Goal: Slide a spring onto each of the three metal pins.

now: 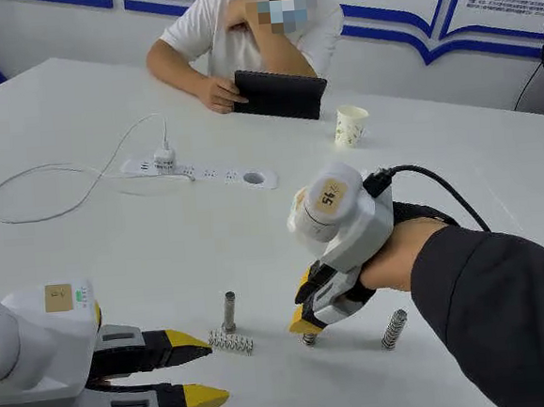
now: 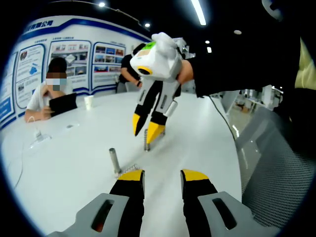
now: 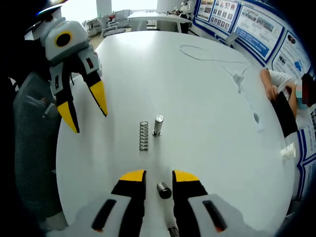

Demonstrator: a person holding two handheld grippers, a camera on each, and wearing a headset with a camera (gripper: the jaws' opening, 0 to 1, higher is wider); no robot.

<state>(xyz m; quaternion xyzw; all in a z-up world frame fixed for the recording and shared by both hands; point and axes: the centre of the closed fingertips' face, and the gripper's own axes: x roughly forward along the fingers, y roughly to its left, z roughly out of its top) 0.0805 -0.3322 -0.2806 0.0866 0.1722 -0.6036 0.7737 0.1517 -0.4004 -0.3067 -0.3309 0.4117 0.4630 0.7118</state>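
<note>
The left tool hangs low over the near edge of the desk. Its jaws are wide apart and hold nothing; its own view shows bare desk between the two yellow tips. It points toward the left pin, which stands upright and bare, near the tips but apart from them. The loose spring lies flat on the desk just beside the foot of that pin, and I cannot tell whether they touch. In the right gripper view the spring lies lengthwise next to the pin.

Next comes the right tool, angled down over the middle pin. Its jaws are only part-way apart, with the pin's top standing between them. A gap shows on one side of the pin, so it does not look pinched, though I cannot be sure. In the left gripper view, coils seem to wrap this pin just under the tips, so a spring is probably on it already.

Farthest right, close to the sleeve, the right pin leans a little and looks coiled along its whole length.

By my reading, one pin is done for certain and the middle one is likely done or being seated. What remains is the left pin: the loose spring has to be picked up and slid onto it. The empty left tool is the better placed for that.
</note>
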